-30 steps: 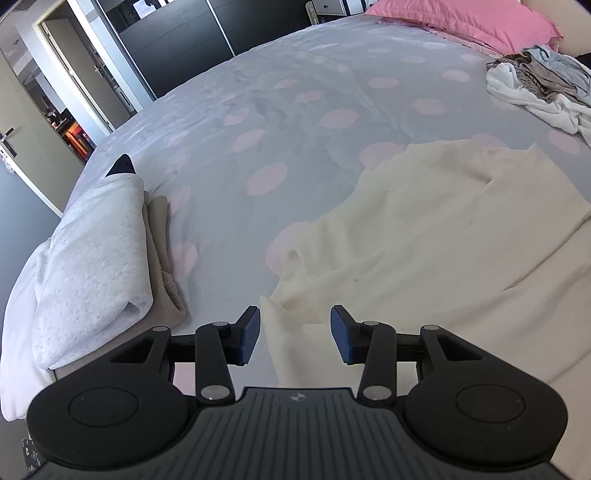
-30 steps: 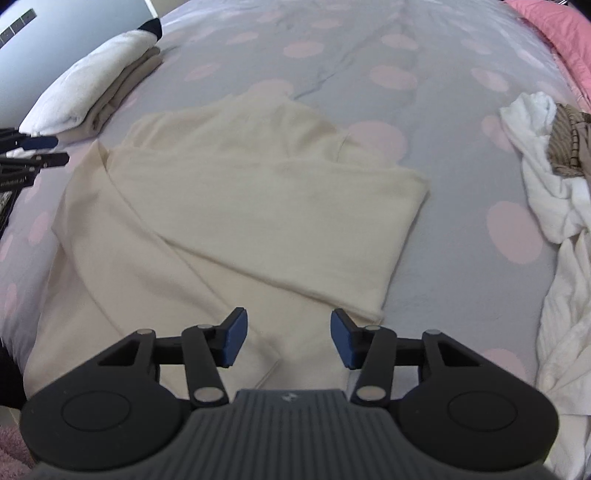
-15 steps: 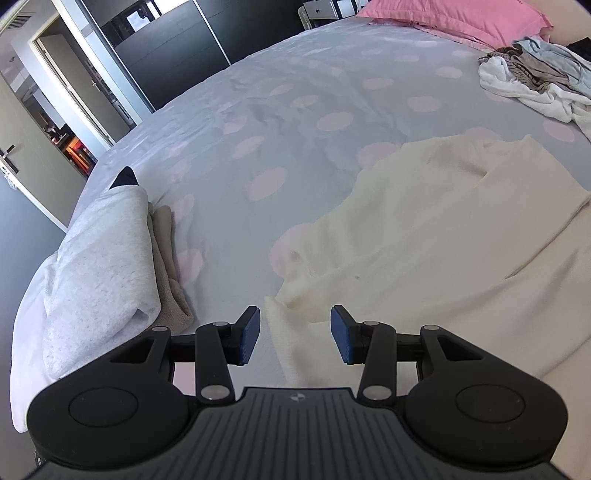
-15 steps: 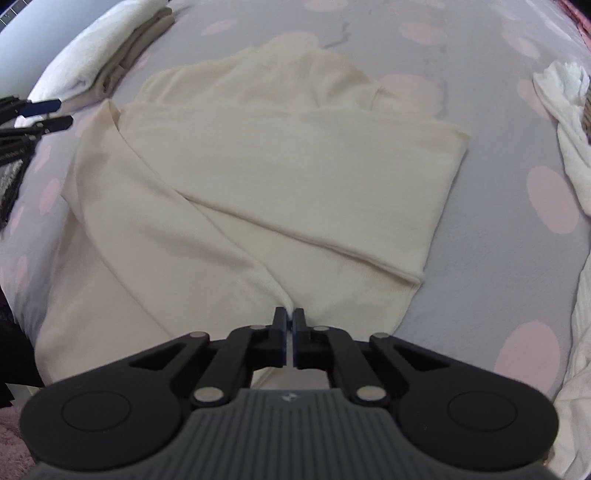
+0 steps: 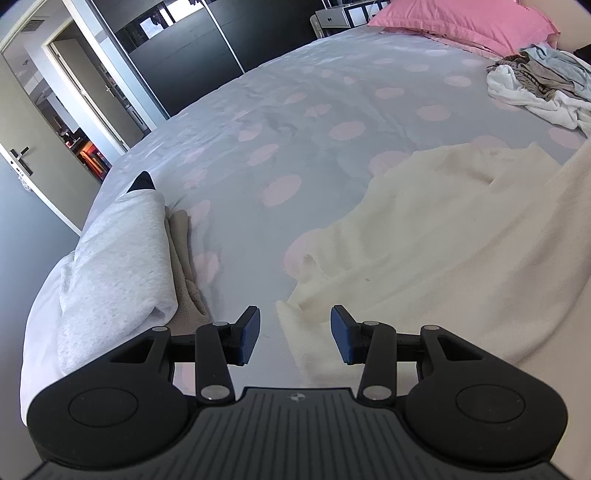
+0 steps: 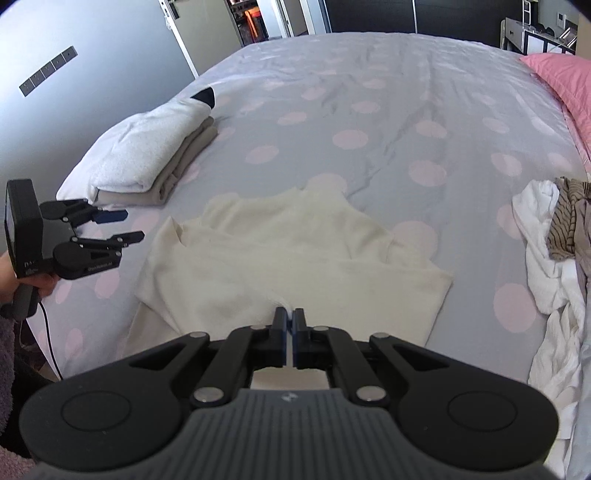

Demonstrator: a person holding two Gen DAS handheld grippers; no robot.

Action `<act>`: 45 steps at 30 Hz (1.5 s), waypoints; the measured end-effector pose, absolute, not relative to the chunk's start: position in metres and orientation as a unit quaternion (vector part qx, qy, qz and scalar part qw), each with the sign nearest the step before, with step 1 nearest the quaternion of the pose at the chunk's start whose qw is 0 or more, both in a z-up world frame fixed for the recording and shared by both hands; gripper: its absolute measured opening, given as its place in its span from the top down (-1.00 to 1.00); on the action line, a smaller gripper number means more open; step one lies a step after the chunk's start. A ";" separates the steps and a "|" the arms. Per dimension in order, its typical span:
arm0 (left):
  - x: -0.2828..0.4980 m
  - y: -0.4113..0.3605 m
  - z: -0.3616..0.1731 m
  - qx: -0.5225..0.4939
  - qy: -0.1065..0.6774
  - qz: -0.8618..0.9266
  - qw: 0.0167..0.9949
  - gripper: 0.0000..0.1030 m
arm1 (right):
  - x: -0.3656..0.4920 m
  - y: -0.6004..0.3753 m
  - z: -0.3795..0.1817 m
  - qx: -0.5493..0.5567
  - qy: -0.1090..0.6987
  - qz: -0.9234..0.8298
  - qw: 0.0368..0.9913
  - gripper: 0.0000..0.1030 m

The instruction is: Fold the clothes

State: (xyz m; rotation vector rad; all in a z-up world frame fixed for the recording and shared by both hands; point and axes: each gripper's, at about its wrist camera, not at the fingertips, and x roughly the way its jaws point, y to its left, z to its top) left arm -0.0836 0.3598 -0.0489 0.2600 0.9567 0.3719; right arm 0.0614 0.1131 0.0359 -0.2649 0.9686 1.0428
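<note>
A cream garment lies partly folded on the polka-dot bed. My right gripper is shut on its near edge, and the pinched cloth rises up to the pads. In the left wrist view the same cream garment spreads to the right, its corner lying below my left gripper. That gripper is open with nothing pressed between its pads. From the right wrist view the left gripper hovers just left of the garment, held by a person's hand.
A folded stack, white over beige, sits at the bed's left edge. A heap of unfolded clothes lies at the right. A pink pillow is at the head. Doors and a wall stand beyond the left edge.
My right gripper went from open to shut on the cream garment's near edge, then rose, lifting that edge. The left gripper has stayed open and nearly still.
</note>
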 end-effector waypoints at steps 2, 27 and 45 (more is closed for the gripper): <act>-0.085 0.361 -0.048 0.122 0.455 0.180 0.864 0.22 | 0.068 0.113 0.047 -0.107 0.434 0.471 0.761 0.94; -0.090 0.383 -0.073 0.105 0.467 0.161 0.863 0.22 | 0.175 0.124 -0.062 -0.125 0.517 0.229 0.816 0.83; -0.055 0.466 -0.097 -0.115 0.475 0.197 0.850 0.16 | 0.206 0.138 -0.089 -0.052 0.534 0.243 0.808 0.39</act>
